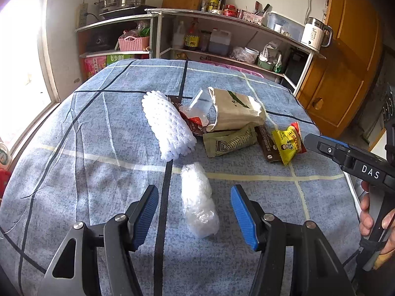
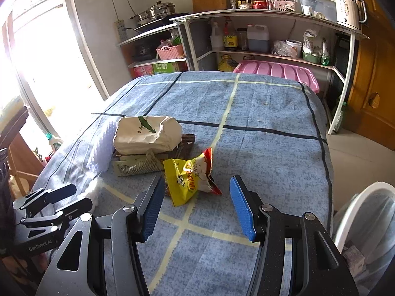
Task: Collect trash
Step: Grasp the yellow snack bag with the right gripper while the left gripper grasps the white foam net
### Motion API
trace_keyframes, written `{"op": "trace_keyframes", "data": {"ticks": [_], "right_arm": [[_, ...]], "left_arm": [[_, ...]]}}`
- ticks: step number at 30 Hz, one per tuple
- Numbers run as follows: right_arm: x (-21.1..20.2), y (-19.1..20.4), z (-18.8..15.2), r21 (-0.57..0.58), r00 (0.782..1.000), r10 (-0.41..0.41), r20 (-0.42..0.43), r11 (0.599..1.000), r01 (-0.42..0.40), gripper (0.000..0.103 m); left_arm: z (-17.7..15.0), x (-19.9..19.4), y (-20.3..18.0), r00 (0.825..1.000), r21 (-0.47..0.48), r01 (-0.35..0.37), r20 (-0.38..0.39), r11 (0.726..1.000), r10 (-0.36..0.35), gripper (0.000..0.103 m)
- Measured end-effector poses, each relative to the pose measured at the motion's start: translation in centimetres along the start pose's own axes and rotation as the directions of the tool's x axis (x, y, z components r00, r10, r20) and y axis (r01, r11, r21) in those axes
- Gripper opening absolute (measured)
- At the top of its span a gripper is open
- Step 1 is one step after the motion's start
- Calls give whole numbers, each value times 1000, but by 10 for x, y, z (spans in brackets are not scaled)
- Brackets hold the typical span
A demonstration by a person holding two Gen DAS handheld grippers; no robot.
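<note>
Crumpled clear plastic wrap (image 1: 199, 202) lies near white foam netting (image 1: 167, 125), paper bag (image 1: 234, 109), yellow snack packet (image 1: 287, 143).

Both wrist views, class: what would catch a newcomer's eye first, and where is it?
A heap of wrappers sits mid-table on the blue checked cloth: a white foam net, a beige paper bag and a yellow snack packet. Nearer, a crumpled clear plastic bag lies before the open left gripper.
</note>
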State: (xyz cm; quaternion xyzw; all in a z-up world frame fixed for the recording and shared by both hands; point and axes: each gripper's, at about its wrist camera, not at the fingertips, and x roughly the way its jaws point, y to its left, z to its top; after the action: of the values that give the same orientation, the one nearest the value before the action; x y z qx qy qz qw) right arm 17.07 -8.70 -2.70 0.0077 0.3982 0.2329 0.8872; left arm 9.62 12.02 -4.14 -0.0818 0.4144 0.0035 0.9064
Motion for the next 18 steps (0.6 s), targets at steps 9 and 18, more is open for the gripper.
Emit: {"op": "trace_keyframes", "data": {"ticks": [9, 18], "right_arm": [[23, 6, 7, -19, 1000, -2, -25, 1000, 1, 56], [41, 11, 3, -39, 998, -17, -62, 999, 15, 55]], "left_arm": [[-3, 14, 0, 1000, -13, 20, -24, 1000, -20, 61], [-3, 17, 2, 999, -16, 32, -26, 999, -32, 56]]}}
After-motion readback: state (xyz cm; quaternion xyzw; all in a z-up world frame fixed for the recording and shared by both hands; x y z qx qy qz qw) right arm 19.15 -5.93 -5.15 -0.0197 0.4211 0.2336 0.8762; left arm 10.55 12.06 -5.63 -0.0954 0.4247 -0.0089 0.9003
